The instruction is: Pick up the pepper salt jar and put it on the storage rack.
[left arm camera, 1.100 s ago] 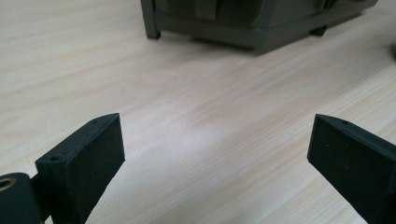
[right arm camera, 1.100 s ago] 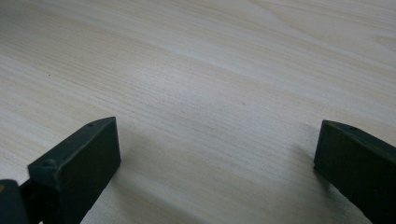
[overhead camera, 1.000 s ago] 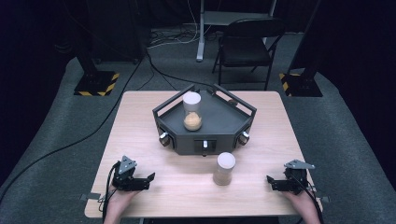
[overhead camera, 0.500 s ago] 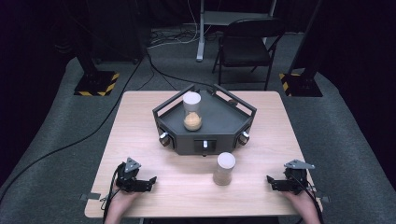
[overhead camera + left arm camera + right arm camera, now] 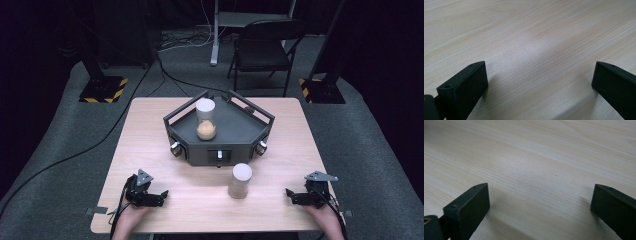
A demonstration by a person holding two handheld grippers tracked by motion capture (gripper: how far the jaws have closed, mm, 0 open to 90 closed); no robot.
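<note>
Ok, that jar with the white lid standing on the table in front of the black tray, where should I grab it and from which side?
Grip the jar around its straight round wall, below the white lid, jaws level. It stands upright and apart from the tray, so a sideways approach looks free. The right gripper lies on the table with its jaws open, so coming in from the jar's right seems simplest.

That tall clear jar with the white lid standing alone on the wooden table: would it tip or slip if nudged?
The tall clear jar with the white lid looks taller than wide, so a high push would probably tip it. Once down, its round body would likely roll. Its smooth wall may be slippery.
</note>
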